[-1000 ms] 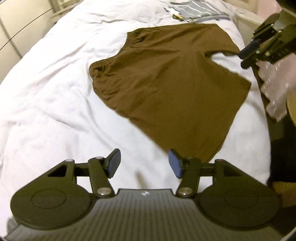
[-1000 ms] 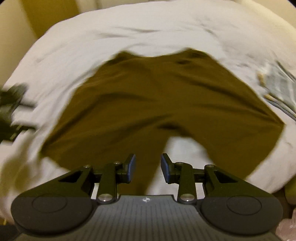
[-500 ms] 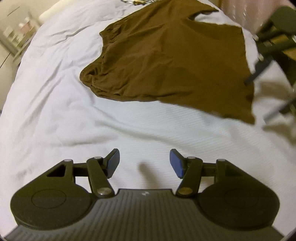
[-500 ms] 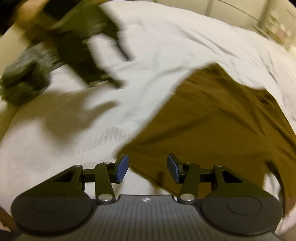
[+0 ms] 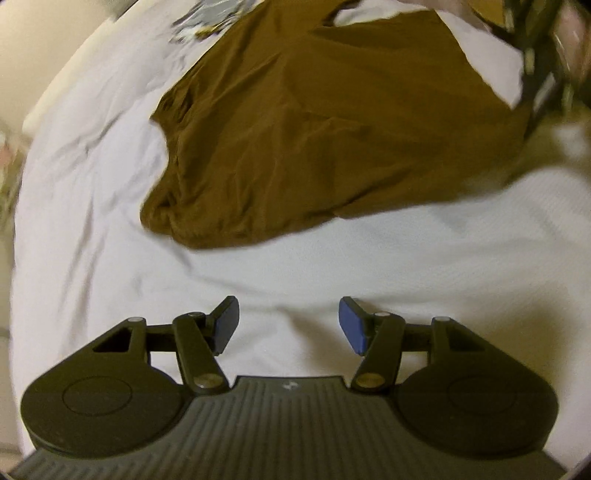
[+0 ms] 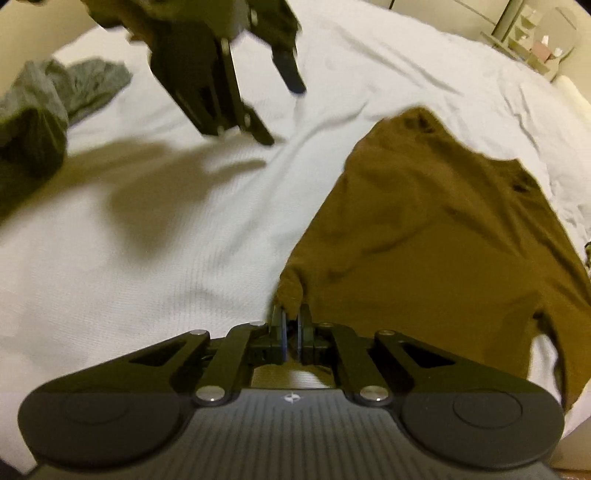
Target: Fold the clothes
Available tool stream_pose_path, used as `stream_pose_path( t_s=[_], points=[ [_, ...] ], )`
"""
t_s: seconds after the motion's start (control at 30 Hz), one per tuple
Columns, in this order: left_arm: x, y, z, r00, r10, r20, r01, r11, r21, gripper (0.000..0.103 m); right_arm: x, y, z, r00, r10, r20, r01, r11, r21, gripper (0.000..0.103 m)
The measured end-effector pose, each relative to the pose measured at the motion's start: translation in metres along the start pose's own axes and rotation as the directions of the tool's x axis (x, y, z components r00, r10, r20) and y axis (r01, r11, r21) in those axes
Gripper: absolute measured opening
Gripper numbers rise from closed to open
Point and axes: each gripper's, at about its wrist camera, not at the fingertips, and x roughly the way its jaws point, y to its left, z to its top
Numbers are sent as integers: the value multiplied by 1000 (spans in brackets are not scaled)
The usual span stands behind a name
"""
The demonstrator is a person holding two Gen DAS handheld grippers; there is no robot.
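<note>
Brown shorts (image 5: 317,122) spread on white bedsheet (image 5: 369,280), filling upper centre of left wrist view and right half of right wrist view (image 6: 436,240). Right gripper (image 6: 291,341) closed down to a narrow gap, with a corner of a leg hem pinched between the pads and fabric rising straight out of the fingertips at lower centre of frame. Left gripper (image 5: 288,325) spread wide, holding nothing, poised over bare sheet at bottom centre; same gripper visible upper centre-left of right wrist view (image 6: 255,85), fingers pointing down toward the sheet, well apart from the shorts. Waistband end, bunched and gathered, at centre left of left wrist view, directly ahead and slightly left of the left fingers; nearest brown edge near but not touching. Long axis of shorts running from waistband at centre left toward the held leg corner at right edge, so across the left gripper's line of approach. Likely next step: forward reach of left gripper to the near edge or waistband corner, being the nearer tool to that end, then fold with right. Grey garment (image 6: 44,110) crumpled at upper left of right wrist view; striped cloth (image 5: 210,18) at top of left wrist view, both clear of the work.
</note>
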Motion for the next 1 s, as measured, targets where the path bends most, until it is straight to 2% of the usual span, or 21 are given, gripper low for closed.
stream_pose_path(
  t_s=[0.23,0.33,0.43,0.53,0.6,0.63,0.67,0.73,0.9,1.0],
  points=[
    [54,45,9,996,74,43,-81,979,186,55,-53,-45,10,993,102,62,-109,988,109,4],
    [85,61,7,995,87,54,-98,956,276,55,-67,-64,14,985,155,81,-166,973,158,4],
    [111,71,5,991,105,79,-127,920,372,50,-75,-72,16,982,168,91,-183,963,196,4],
    [130,79,4,987,111,120,-153,884,442,42,-77,-76,19,980,175,99,-193,958,214,4],
    [138,83,4,987,96,130,-147,868,474,25,-76,-78,20,978,180,101,-199,954,225,4],
    [141,85,5,987,93,128,-145,861,487,20,-76,-80,20,978,183,100,-202,952,230,4],
    [142,87,5,988,92,126,-143,858,493,12,-75,-81,20,978,186,100,-205,950,235,4],
    [140,92,8,989,86,120,-134,862,488,6,-76,-85,21,976,191,101,-211,947,243,4],
    [117,108,22,992,91,84,-119,885,450,4,-89,-101,21,972,205,115,-228,940,253,4],
    [100,125,42,993,98,60,-114,904,413,4,-106,-120,22,970,195,148,-229,938,262,4]
  ],
)
